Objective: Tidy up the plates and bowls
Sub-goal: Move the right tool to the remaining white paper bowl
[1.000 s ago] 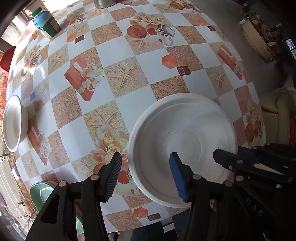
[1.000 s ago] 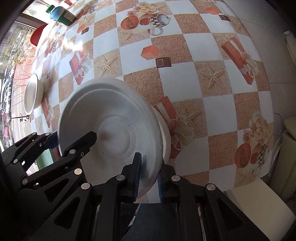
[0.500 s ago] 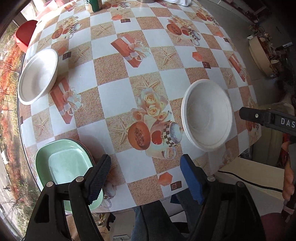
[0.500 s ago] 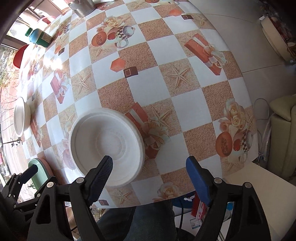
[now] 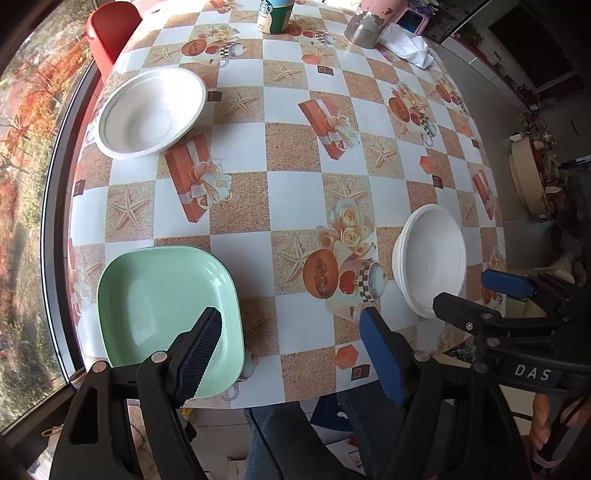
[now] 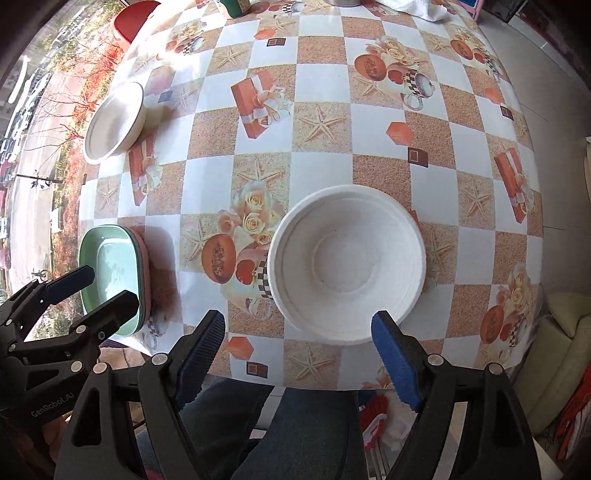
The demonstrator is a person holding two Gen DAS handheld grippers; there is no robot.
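A stack of white bowls (image 6: 347, 262) sits near the table's front edge, also in the left wrist view (image 5: 430, 258) at the right. A second white bowl (image 5: 149, 112) sits far left, seen too in the right wrist view (image 6: 112, 122). A green square plate (image 5: 166, 314) lies at the front left on a pink plate (image 6: 142, 266). My left gripper (image 5: 291, 350) is open and empty above the front edge, beside the green plate. My right gripper (image 6: 299, 354) is open and empty, just in front of the bowl stack.
The round table (image 5: 288, 192) has a checked patterned cloth. A Starbucks bottle (image 5: 275, 14), a metal cup (image 5: 364, 26) and a white cloth (image 5: 406, 46) stand at the far side. A red chair (image 5: 110, 33) is behind. A window runs along the left.
The right gripper let go of the white bowl on the stack and opened wide. Both grippers pulled back toward the table's front edge, and the left one swung over to the green plate.
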